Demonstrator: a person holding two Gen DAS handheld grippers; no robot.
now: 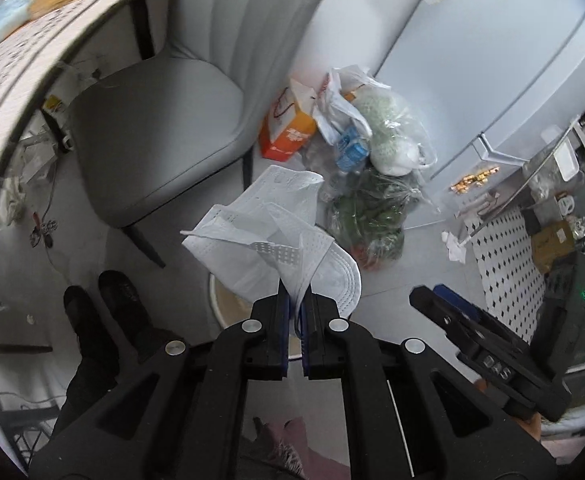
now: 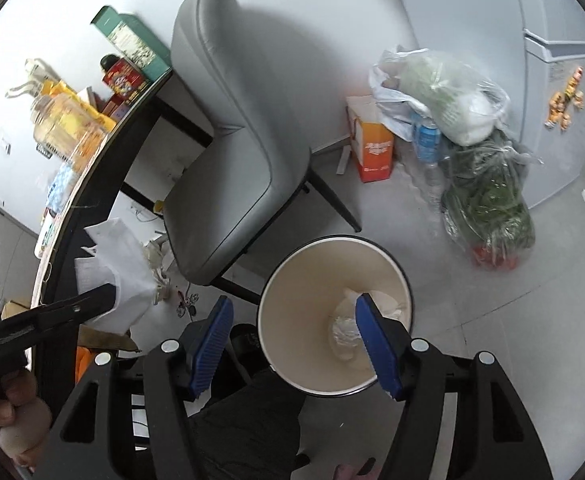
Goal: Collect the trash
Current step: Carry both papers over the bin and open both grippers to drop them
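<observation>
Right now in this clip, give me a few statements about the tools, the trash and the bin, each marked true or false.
1. The left tool pinches white face masks. True.
2. The right tool grips a plastic bottle. False: its fingers stand apart with nothing between them.
3. The bin on the floor already holds some crumpled white trash. True.
4. The grey chair lies tipped over on the floor. False: it stands upright by the table.
5. Bagged vegetables sit on the chair seat. False: they rest on the floor near the fridge.
</observation>
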